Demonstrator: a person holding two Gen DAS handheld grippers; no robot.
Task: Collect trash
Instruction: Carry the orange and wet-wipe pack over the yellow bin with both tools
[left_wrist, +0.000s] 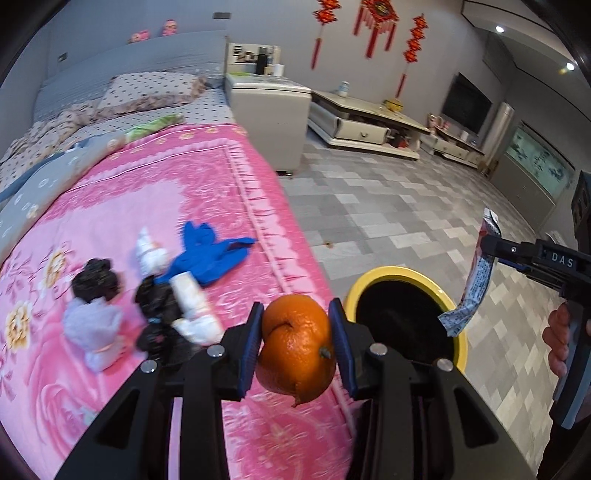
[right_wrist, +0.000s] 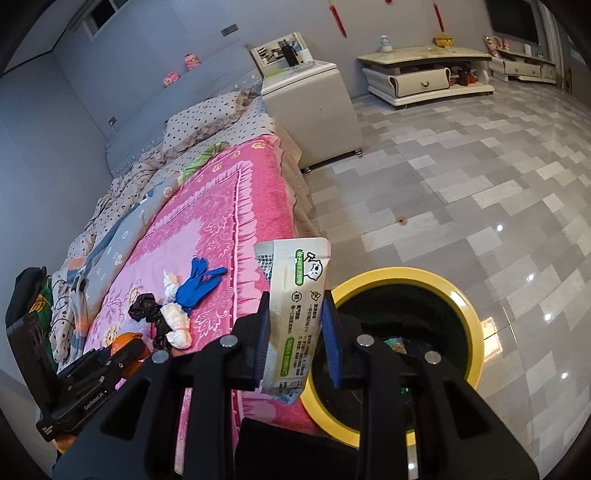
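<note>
The left gripper (left_wrist: 295, 347) clamps a round orange tangerine peel (left_wrist: 295, 350) between its blue-padded fingers, over the edge of the pink floral bed blanket (left_wrist: 155, 192). At three o'clock of it stands the yellow-rimmed round trash bin (left_wrist: 402, 277) on the grey tiled floor (left_wrist: 388, 199). The right gripper (right_wrist: 293, 332) pinches a white printed snack wrapper (right_wrist: 295, 295) upright, the bin at its four o'clock. A blue rubber glove (right_wrist: 195, 288), crumpled white tissues (right_wrist: 177, 325) and a black plastic bag (right_wrist: 144, 308) lie on the blanket.
</note>
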